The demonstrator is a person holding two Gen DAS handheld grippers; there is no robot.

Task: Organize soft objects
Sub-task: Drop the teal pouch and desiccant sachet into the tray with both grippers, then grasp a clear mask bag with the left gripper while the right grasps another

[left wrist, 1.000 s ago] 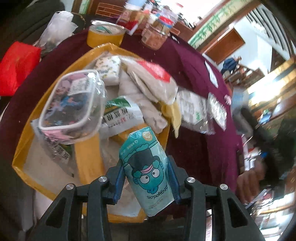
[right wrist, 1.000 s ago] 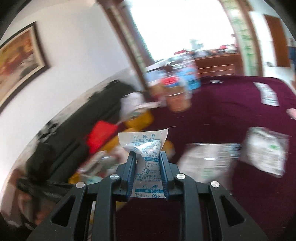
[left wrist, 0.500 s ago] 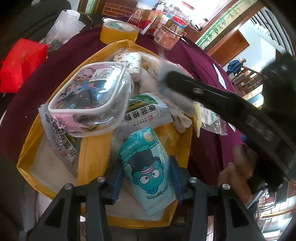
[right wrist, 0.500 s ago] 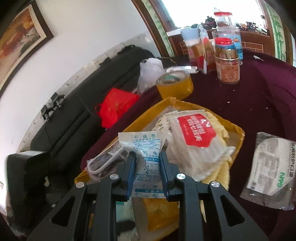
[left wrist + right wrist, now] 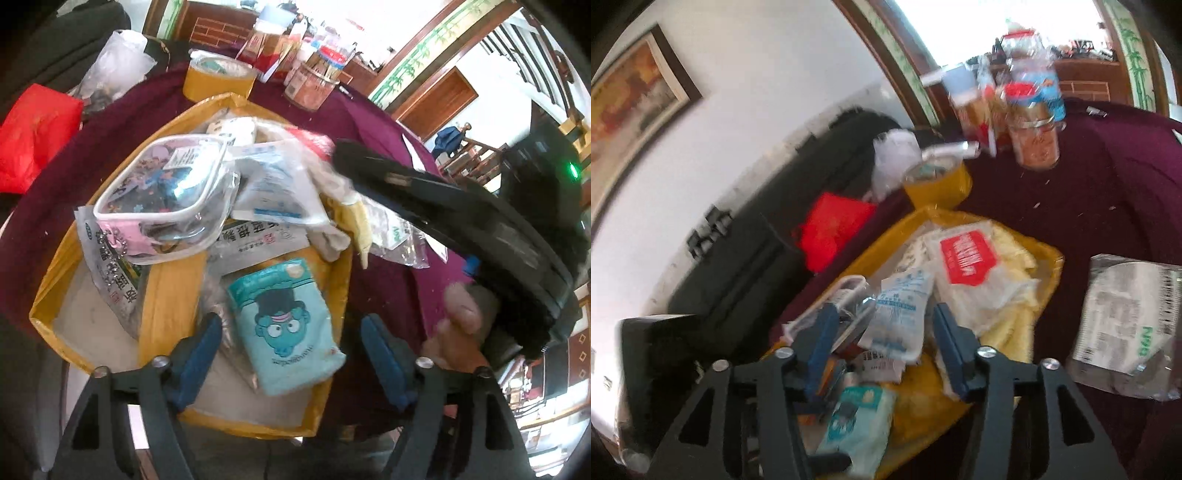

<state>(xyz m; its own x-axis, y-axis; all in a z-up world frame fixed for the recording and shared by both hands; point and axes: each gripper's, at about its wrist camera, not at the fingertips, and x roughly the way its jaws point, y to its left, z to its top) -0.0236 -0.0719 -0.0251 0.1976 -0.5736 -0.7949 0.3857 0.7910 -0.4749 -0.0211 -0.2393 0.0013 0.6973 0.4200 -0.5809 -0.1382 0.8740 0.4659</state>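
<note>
both claws have just been opening, so the left gripper [image 5: 290, 354] is wide and empty over the teal pack [image 5: 286, 325] lying in the yellow bin [image 5: 334, 387], the right gripper [image 5: 881, 350] has let go of the white sachet [image 5: 899, 314] onto the pile, and a mask packet [image 5: 1126, 321] is left on the cloth

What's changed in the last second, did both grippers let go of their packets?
Yes. The left gripper has just opened, dropping the teal cartoon pack into the yellow tray. The right gripper swung over the tray and has just opened, releasing the white sachet. The clear pouch stayed put.
</note>
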